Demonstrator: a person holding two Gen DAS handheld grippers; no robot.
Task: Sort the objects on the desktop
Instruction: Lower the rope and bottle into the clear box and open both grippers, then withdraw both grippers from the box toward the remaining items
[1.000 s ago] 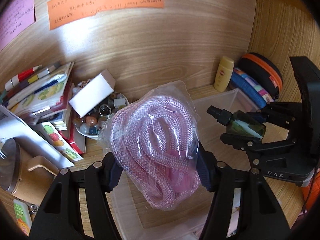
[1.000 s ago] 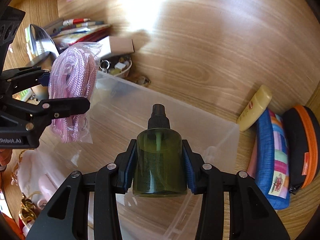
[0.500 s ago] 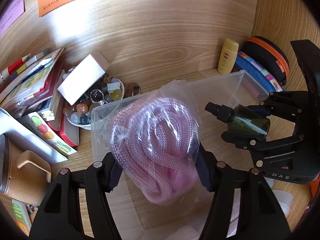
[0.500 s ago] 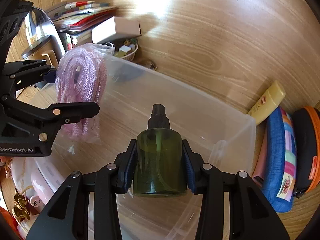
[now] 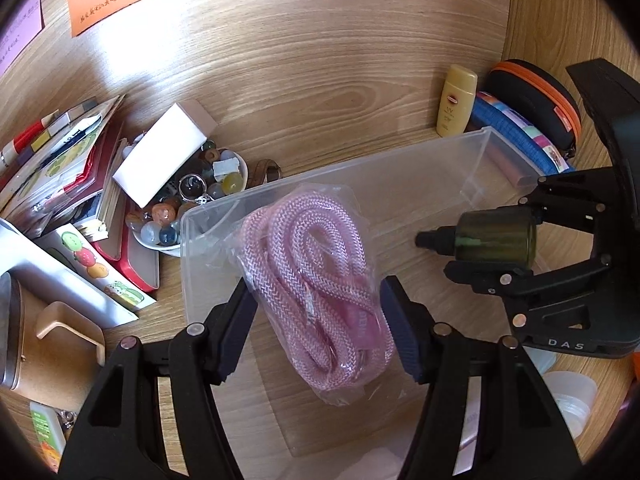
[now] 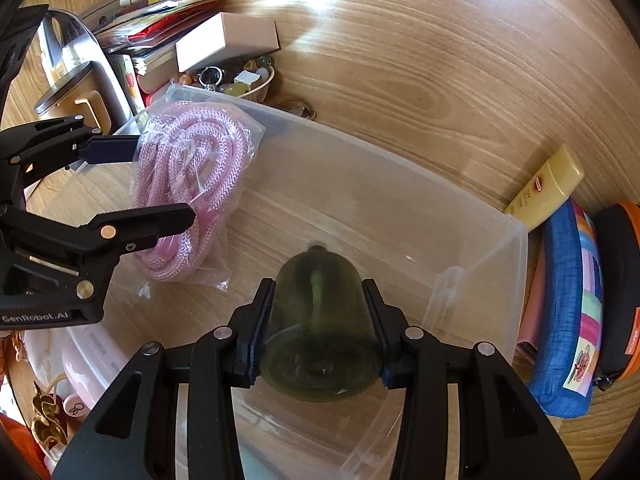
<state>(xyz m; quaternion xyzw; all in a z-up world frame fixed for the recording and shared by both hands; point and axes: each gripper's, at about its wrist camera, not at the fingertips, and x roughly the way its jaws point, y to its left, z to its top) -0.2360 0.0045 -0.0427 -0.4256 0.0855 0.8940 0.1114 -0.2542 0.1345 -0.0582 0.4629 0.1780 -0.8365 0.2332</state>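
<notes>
Fingers (image 5: 236, 328) of the left gripper (image 5: 316, 320) clench a bagged coil of pink braided rope (image 5: 316, 276) above the clear plastic bin (image 5: 472, 148). At 3 o'clock, the right gripper (image 6: 320, 320) grasps a dark green spray bottle (image 6: 320, 320), nozzle pointing into the bin.

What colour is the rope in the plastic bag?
Pink, with a woven pattern. The rope shows best in the left wrist view.

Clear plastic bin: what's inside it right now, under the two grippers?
The clear plastic bin shows only its bare floor. The bagged pink rope and green spray bottle hang over it, still gripped. The near corner is hidden behind the grippers.
</notes>
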